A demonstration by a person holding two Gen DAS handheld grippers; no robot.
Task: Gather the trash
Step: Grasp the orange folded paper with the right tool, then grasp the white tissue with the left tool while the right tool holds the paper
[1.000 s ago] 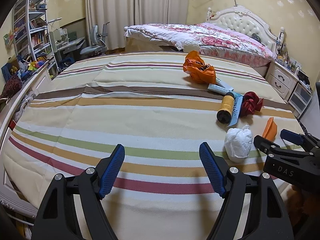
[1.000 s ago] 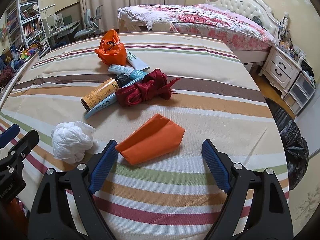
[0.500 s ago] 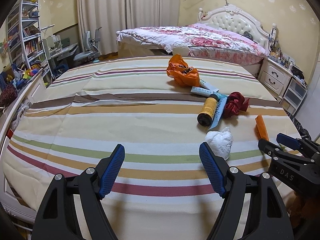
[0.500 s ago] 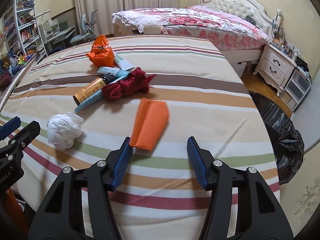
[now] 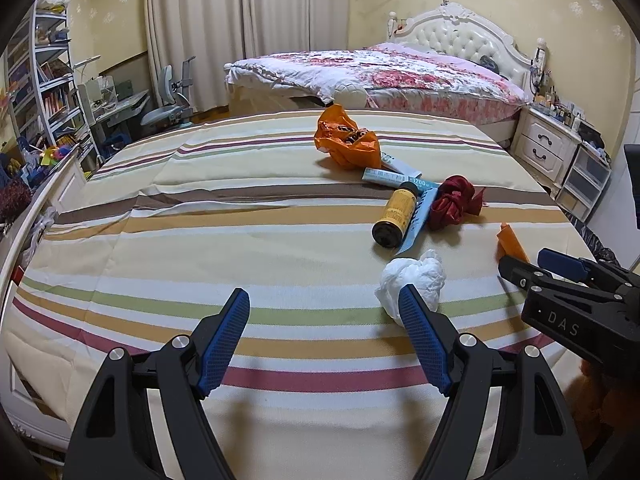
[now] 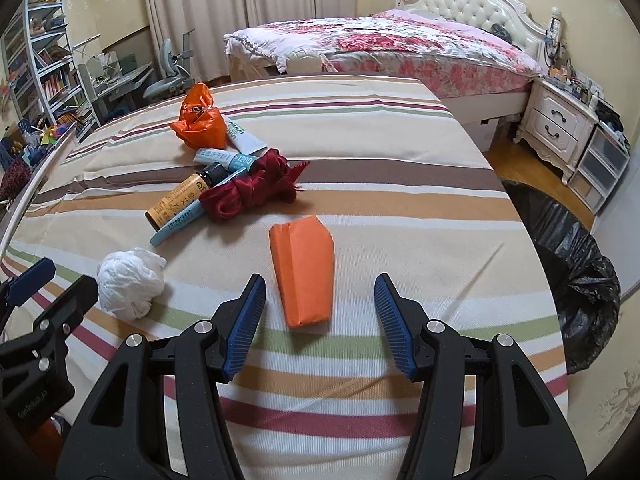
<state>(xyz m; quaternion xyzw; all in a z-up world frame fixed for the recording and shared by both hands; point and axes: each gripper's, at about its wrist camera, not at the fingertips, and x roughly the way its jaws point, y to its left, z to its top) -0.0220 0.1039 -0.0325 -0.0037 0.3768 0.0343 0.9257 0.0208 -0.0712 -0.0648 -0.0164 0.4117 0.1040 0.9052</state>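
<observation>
- While my right gripper [image 6: 320, 312] hangs over the striped bedspread [image 6: 360, 152], its jaws are closing, with the near end of the folded orange paper packet [image 6: 303, 274] lying between them; the pads do not press on it.
- My left gripper [image 5: 324, 332] has its jaws wide apart over bare stripes, holding nothing.
- The crumpled white tissue ball [image 5: 416, 280] sits just beyond my left gripper's right-hand fingertip, which hides part of it; I cannot tell whether they touch.
- Farther up the bedspread, in one loose cluster, lie a yellow bottle with a dark cap [image 6: 182, 196], a pale blue tube [image 6: 180, 222] touching it, a second blue tube [image 6: 224, 158] marked 1200, and a wad of dark red cloth [image 6: 252, 192].
- A crumpled orange plastic bag [image 6: 198, 122] rests at the far end of that cluster, with a white tube [image 6: 246, 138] just beside it.
- A black trash bag [image 6: 572, 276] stands open on the floor beside the bed, to the right of my right gripper.
- Beyond the foot stands another bed with a floral quilt [image 5: 380, 76].
</observation>
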